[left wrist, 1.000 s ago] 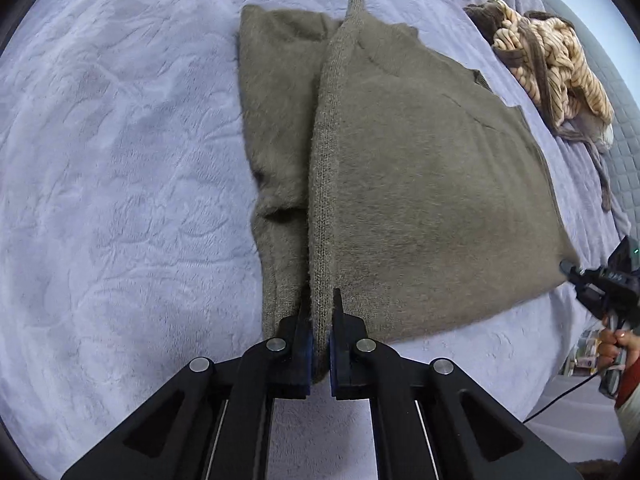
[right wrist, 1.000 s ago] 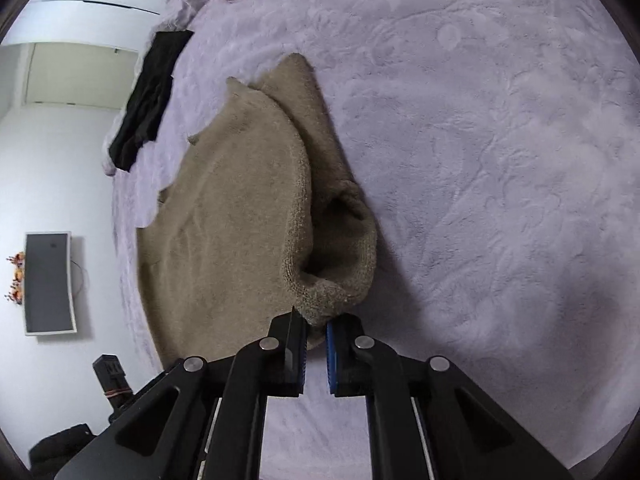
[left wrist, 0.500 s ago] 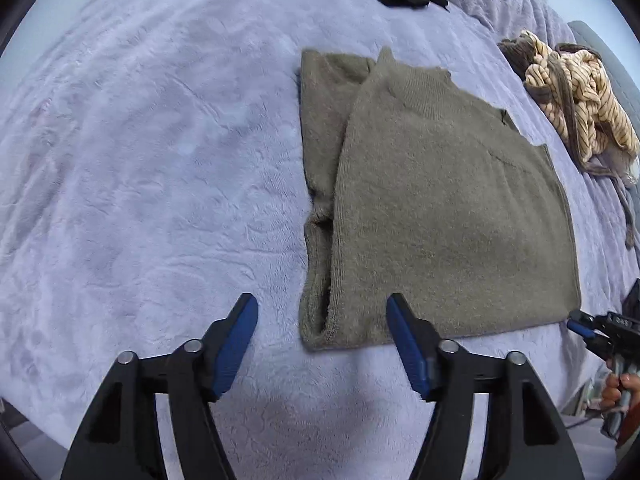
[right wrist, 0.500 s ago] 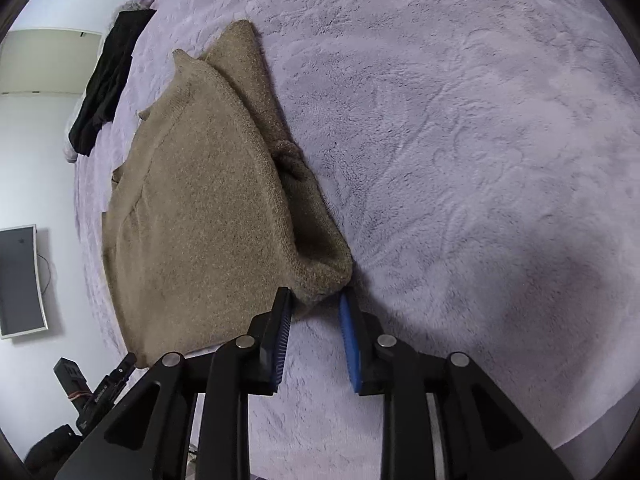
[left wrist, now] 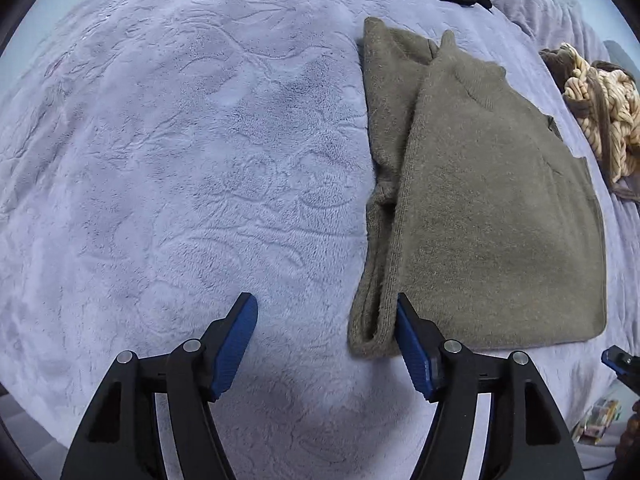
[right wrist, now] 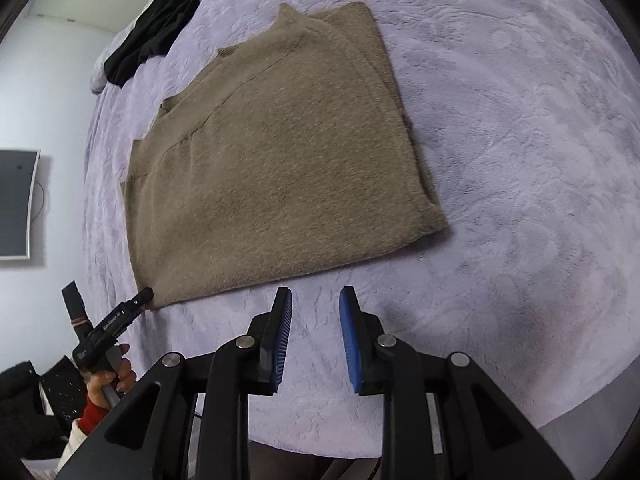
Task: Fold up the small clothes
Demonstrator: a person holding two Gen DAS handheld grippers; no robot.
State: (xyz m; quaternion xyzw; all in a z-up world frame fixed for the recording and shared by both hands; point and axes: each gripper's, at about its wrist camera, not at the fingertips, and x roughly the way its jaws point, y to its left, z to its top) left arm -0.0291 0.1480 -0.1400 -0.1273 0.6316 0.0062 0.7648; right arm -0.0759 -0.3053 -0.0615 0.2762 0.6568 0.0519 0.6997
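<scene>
L gripper spread wide, holding nothing, over embossed lilac fleece blanket. Olive-brown knit sweater lies flat at 2 o'clock, one side folded in. R gripper part-open, empty, sweater at 11 o'clock. Likely between folds; next needs re-gripping the other side edge.

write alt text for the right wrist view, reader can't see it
An olive-brown knit sweater, partly folded, lies flat on a lavender plush blanket. The open right gripper hovers just short of its near hem, holding nothing. A black garment lies at the far edge.
</scene>
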